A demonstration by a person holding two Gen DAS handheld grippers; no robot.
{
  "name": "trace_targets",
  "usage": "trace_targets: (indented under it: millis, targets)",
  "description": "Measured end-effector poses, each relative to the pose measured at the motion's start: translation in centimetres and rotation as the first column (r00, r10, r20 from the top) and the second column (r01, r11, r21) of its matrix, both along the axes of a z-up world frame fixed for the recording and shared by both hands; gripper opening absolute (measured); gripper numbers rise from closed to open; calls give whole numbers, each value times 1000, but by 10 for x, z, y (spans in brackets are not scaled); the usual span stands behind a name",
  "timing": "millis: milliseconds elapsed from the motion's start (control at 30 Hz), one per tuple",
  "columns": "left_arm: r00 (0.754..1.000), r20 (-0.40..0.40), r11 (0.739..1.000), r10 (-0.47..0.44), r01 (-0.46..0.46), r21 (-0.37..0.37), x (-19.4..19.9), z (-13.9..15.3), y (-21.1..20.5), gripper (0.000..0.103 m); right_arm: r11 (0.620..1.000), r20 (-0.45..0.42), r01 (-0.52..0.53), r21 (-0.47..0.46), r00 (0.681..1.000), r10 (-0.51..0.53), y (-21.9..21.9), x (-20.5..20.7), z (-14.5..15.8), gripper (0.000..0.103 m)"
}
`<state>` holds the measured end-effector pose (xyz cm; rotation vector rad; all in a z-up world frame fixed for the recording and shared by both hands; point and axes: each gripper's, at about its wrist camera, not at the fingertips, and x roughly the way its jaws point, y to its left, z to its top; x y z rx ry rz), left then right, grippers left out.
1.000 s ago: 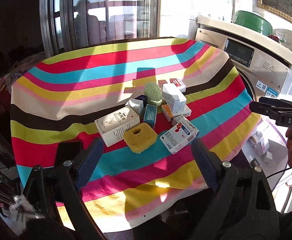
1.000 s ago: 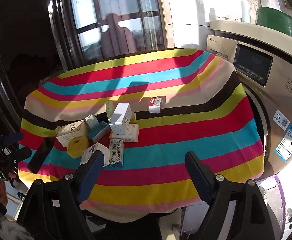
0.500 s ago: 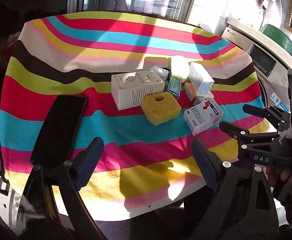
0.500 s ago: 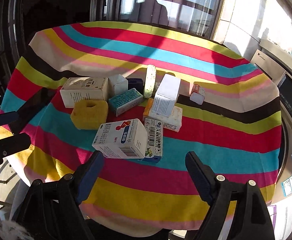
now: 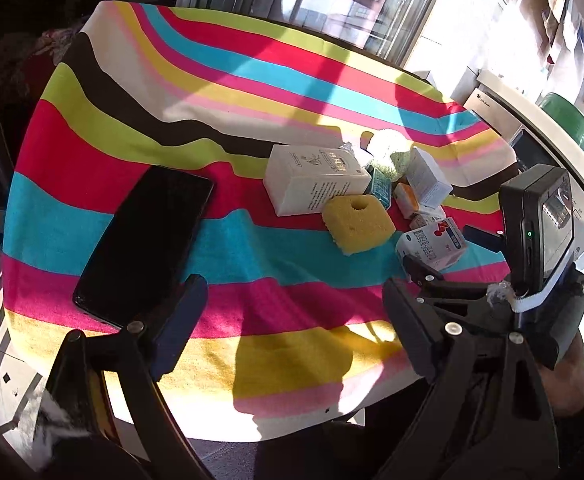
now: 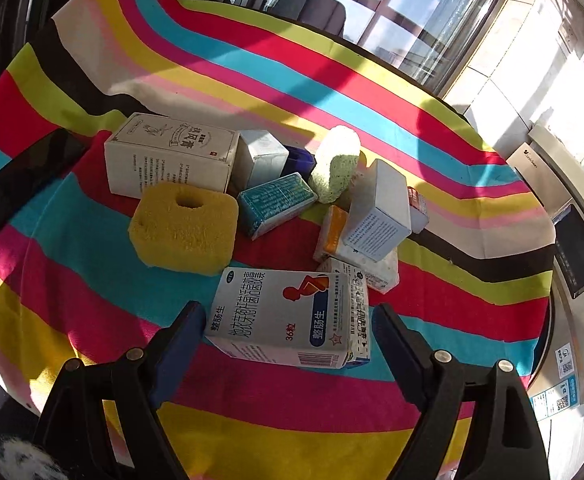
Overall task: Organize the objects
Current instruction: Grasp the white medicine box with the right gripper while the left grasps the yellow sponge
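A cluster of boxes and sponges lies on the striped tablecloth (image 6: pixel 412 80). A white medicine box with a red figure (image 6: pixel 287 316) lies nearest, just ahead of my open right gripper (image 6: pixel 287 344), between its fingers' line. Behind it are a yellow sponge (image 6: pixel 185 228), a large white box (image 6: pixel 169 160), a teal box (image 6: pixel 275 202), a green sponge (image 6: pixel 336 164) and a white box leaning on others (image 6: pixel 380 212). My left gripper (image 5: pixel 292 320) is open and empty over the cloth's near edge; the yellow sponge (image 5: pixel 358 222) and large white box (image 5: pixel 316 178) lie ahead of it.
A black phone (image 5: pixel 143 240) lies flat on the cloth at the left, near my left gripper's left finger. A washing machine (image 6: pixel 572 264) stands close to the table's right side. The right gripper's body (image 5: pixel 536 232) shows at the right of the left wrist view.
Both grippers have moved down and closer to the table. The right gripper has closed in on the white medicine box; the left has come nearer to the phone. Both stayed open.
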<state>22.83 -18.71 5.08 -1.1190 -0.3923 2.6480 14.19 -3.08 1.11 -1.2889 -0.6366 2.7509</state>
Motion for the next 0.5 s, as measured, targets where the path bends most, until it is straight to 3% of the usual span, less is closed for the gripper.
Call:
trace_targets:
  millis: [200, 267, 333, 500]
  targets:
    - [1000, 17, 998, 0, -1, 64, -9, -10, -2, 91, 999, 10, 24, 21, 1000, -24, 3, -9, -11, 86]
    - [1000, 27, 996, -4, 1, 86, -12, -13, 0, 91, 1000, 16, 26, -2, 1000, -26, 6, -11, -11, 83]
    - [999, 35, 994, -6, 2, 105, -16, -16, 4, 91, 999, 23, 27, -21, 999, -26, 9, -13, -10, 73]
    - [998, 69, 989, 8, -18, 147, -28, -25, 11, 91, 996, 21, 37, -87, 999, -35, 19, -11, 0, 73]
